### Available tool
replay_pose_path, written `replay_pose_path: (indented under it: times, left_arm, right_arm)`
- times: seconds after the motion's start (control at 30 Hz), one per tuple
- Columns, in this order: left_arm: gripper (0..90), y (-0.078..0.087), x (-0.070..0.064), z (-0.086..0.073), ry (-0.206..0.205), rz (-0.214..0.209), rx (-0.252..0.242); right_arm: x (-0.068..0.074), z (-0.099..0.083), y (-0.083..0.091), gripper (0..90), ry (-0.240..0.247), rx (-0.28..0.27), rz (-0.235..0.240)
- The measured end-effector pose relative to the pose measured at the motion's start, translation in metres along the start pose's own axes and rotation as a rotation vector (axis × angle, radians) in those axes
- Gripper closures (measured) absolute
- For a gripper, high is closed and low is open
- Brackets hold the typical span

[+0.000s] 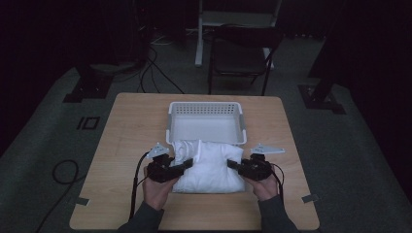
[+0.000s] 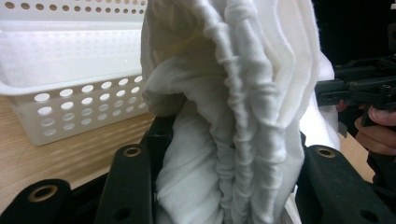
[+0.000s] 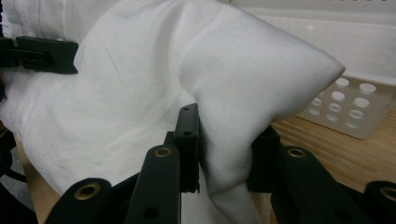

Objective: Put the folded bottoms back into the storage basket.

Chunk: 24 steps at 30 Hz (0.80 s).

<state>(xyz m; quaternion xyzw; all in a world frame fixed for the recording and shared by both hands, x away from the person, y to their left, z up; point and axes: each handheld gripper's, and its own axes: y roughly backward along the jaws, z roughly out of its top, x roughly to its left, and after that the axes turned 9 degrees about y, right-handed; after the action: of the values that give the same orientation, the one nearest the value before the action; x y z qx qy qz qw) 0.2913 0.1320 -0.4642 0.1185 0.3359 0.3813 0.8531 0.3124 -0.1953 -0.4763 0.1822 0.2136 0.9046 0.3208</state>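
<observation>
Gripping the folded white cloth (image 1: 209,167) from both sides, I have it at lower centre of the high view, on the desk (image 1: 131,126) just in front of the white basket (image 1: 206,109). My left gripper (image 1: 183,166) has its jaws pinched on the cloth's bunched left edge. My right gripper (image 1: 234,165) has its jaws closed on a fold at the right edge, the fabric puffing above them.

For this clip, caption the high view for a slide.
Both grippers clamp a folded white garment before a white perforated basket.
</observation>
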Motion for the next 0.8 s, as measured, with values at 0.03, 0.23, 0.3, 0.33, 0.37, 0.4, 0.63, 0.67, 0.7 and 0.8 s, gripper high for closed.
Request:
replay_pose_path:
  times: [0.03,0.23,0.3,0.33,0.37,0.4,0.63,0.67,0.7,0.8]
  left_arm:
    - [54.1,0.0,0.0,0.0,-0.001,-0.001,0.0]
    - [54.1,0.002,-0.001,0.003,-0.001,-0.004,-0.008]
    - [54.2,0.003,-0.001,0.003,0.0,-0.005,-0.01]
    - [54.1,0.003,-0.001,0.003,0.0,-0.006,-0.009]
    - [54.1,0.004,-0.001,0.004,0.001,-0.007,-0.01]
    - [54.2,0.004,-0.001,0.004,0.001,-0.008,-0.011]
    - [54.1,0.008,-0.001,0.008,-0.002,-0.015,-0.019]
    - [54.2,0.009,-0.001,0.009,-0.002,-0.016,-0.022]
    - [54.2,0.009,-0.001,0.01,-0.002,-0.017,-0.023]
    - [54.2,0.01,-0.003,0.012,-0.007,-0.018,-0.032]
  right_arm:
    - [0.0,0.001,0.0,71.3,-0.002,-0.001,0.0]
    - [0.001,0.004,0.001,71.4,0.006,-0.008,-0.003]
    - [0.001,0.004,0.002,71.3,0.006,-0.009,-0.003]
    - [0.001,0.005,0.002,71.3,0.007,-0.01,-0.002]
    - [0.002,0.005,0.002,71.3,0.008,-0.01,-0.002]
    - [0.002,0.005,0.002,71.3,0.008,-0.011,-0.002]
    - [0.004,0.01,0.003,71.3,0.015,-0.02,0.0]
    - [0.004,0.011,0.004,71.3,0.02,-0.023,-0.002]
    - [0.005,0.012,0.004,71.3,0.02,-0.025,-0.001]
    - [0.006,0.015,0.006,71.3,0.029,-0.029,-0.008]
